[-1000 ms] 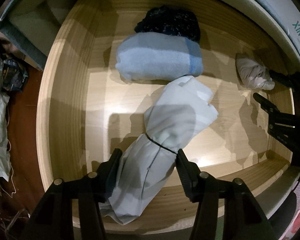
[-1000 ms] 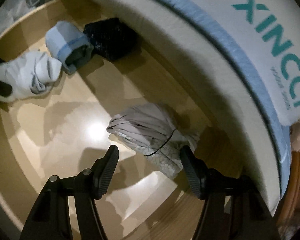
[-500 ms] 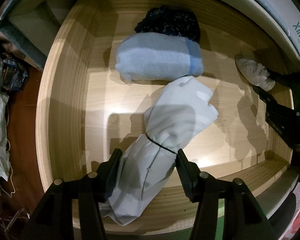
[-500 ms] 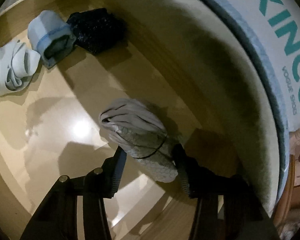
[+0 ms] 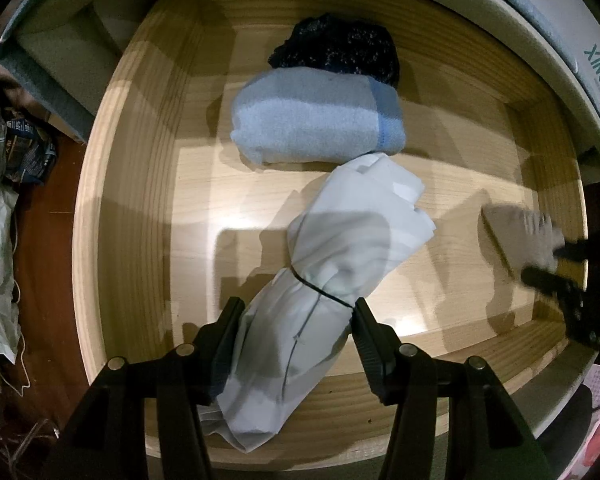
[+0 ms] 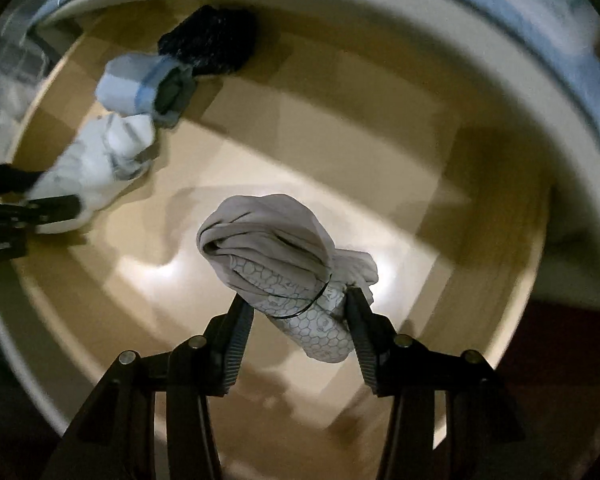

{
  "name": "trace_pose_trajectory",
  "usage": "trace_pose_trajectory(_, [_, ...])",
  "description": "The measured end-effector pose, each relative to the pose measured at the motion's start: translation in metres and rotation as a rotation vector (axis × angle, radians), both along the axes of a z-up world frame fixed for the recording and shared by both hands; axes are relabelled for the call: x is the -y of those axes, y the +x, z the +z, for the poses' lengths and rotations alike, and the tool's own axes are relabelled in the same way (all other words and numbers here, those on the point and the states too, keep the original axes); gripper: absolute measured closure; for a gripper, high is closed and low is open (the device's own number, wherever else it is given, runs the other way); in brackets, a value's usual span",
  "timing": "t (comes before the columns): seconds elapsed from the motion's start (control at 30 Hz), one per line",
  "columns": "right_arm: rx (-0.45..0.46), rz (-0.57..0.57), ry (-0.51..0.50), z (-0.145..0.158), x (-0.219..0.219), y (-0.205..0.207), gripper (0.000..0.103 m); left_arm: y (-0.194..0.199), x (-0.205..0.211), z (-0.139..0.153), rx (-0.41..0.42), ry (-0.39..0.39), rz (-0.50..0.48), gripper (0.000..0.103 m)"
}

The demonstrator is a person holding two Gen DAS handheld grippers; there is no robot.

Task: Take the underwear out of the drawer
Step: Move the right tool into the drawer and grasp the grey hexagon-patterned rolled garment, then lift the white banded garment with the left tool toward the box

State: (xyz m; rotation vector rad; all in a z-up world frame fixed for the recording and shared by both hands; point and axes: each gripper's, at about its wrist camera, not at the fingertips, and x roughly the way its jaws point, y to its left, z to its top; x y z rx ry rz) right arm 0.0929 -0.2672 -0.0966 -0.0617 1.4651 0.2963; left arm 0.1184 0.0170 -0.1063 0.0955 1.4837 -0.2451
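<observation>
Pale wood lines the open drawer (image 5: 132, 216) below me, its floor lit by a bright glare. Between the fingers of my left gripper (image 5: 298, 334) lies a white rolled bundle of underwear (image 5: 340, 264) cinched by a thin black band, its lower end hanging over the drawer's front edge; both pads press against its sides, so I am clamped on it. Just beyond it, touching its far end, lies a light blue roll (image 5: 316, 124), and behind that a black speckled roll (image 5: 340, 50) against the back wall. My right gripper (image 6: 298, 322) is clamped on a grey bundle with a honeycomb print (image 6: 276, 264), also tied with a black band; that bundle seems to hang clear of the drawer floor, though blur makes this hard to judge. Clutter of cloth and paper (image 5: 0, 216) sits outside the drawer's left wall.
</observation>
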Motion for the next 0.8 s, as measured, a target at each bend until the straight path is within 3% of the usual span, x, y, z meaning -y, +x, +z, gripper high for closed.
trace_pose_trajectory(0.13, [-0.099,-0.058,0.071,-0.005,0.009,-0.009,0.058,0.000,0.000,0.000,0.000,0.000,-0.001,0.048])
trace_pose_trajectory(0.23, [-0.074,-0.060,0.040,-0.007,-0.016,0.003,0.056,0.000,0.000,0.000,0.000,0.000,-0.001,0.048])
trace_pose_trajectory(0.43, [-0.027,-0.071,0.016,-0.010,-0.028,0.016,0.047,0.001,0.000,-0.001,-0.009,-0.004,-0.001,0.048])
trace_pose_trajectory(0.63, [-0.038,-0.058,0.001,-0.027,-0.032,0.019,0.044,0.002,0.004,-0.004,-0.029,0.012,-0.024,0.045])
trace_pose_trajectory(0.8, [-0.059,-0.050,-0.010,-0.036,-0.049,0.034,0.044,0.004,0.015,-0.008,-0.060,0.073,-0.079,0.044])
